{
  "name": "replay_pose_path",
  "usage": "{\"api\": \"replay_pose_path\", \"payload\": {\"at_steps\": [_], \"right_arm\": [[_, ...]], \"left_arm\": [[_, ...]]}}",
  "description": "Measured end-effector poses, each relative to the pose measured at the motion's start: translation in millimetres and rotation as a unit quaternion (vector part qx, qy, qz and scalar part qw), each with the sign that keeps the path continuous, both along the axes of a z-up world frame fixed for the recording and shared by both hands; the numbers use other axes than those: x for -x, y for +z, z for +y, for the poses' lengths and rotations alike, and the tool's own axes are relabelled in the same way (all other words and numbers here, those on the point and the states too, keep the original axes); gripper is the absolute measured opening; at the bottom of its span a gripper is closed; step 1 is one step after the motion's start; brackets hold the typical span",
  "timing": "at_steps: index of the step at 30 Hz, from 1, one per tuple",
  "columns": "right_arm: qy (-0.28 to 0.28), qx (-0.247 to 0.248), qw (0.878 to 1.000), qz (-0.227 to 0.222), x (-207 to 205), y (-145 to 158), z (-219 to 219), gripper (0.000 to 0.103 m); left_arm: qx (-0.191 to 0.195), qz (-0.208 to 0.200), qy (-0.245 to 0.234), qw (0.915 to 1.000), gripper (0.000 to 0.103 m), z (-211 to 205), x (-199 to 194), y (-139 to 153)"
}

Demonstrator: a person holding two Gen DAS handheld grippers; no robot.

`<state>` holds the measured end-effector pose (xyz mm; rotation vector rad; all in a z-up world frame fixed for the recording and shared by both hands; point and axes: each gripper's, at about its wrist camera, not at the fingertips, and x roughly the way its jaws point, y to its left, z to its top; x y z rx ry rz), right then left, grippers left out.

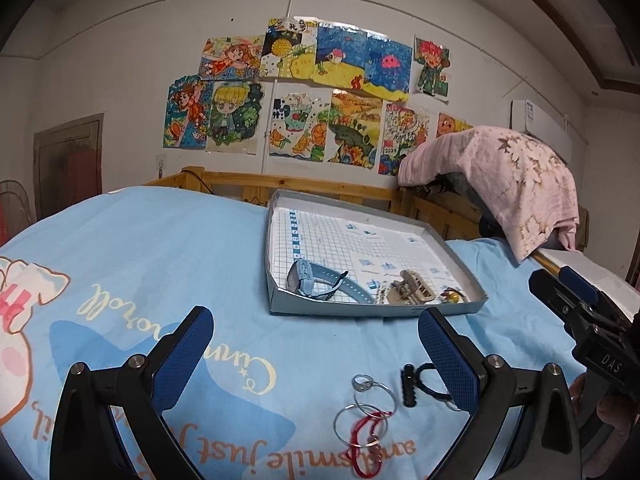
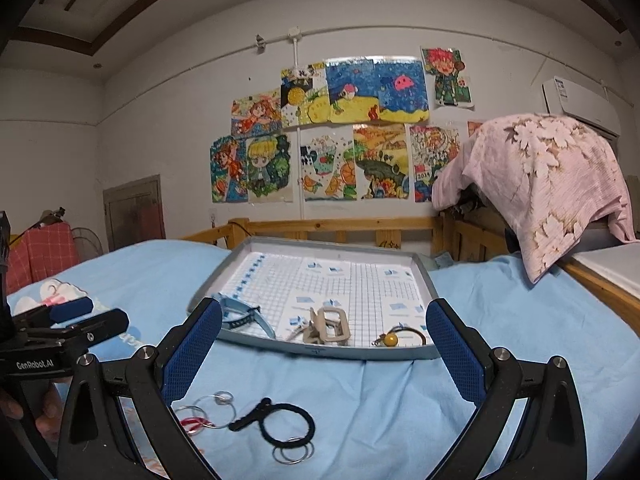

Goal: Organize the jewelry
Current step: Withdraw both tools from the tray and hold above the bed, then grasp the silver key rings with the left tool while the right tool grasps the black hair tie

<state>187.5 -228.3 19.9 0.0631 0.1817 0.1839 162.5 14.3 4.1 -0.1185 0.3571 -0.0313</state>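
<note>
A shallow grey box lid (image 1: 374, 310) (image 2: 320, 350) lies on the blue bedsheet, holding a blue watch (image 1: 316, 280) (image 2: 240, 316), a beige hair claw (image 1: 410, 290) (image 2: 328, 326) and a yellow-bead hair tie (image 2: 394, 338) (image 1: 454, 298). In front of it on the sheet lie silver hoop rings (image 1: 362, 412) (image 2: 210, 410), a red string (image 1: 370, 436) (image 2: 194, 424), a black hair tie (image 2: 282, 426) (image 1: 424, 384) and two small silver rings (image 2: 294, 450). My left gripper (image 1: 316, 356) is open above the hoops. My right gripper (image 2: 324, 348) is open above the black hair tie. Neither holds anything.
A wooden bed rail (image 2: 340, 226) runs behind the lid. A pink floral cloth (image 2: 548, 184) drapes over the right corner. The other gripper shows at each view's edge, the right gripper's body (image 1: 588, 320) and the left gripper's body (image 2: 60, 340). Drawings cover the wall (image 1: 304, 100).
</note>
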Motion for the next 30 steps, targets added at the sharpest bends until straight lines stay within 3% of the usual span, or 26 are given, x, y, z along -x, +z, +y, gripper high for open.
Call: {"api": "replay_pose_path", "payload": {"at_steps": [14, 19, 24, 30], "right_arm": [[0.037, -0.021, 0.995, 0.086, -37.4, -55.6, -4.7, 0.098], [0.049, -0.019, 0.992, 0.116, -43.1, -69.1, -4.0, 0.079], [0.063, -0.018, 0.988, 0.137, -46.8, -77.1, -2.0, 0.067], [0.074, -0.012, 0.986, 0.152, -49.5, -81.8, 2.0, 0.054]], "left_arm": [[0.005, 0.068, -0.027, 0.9973, 0.103, 2.4, -21.1, -47.1], [0.007, 0.09, -0.053, 0.9945, 0.103, 0.5, -20.6, -60.4], [0.015, 0.111, -0.078, 0.9906, 0.092, -1.6, -24.1, -67.9], [0.044, 0.14, -0.097, 0.9844, 0.067, 3.6, -31.5, -77.3]]}}
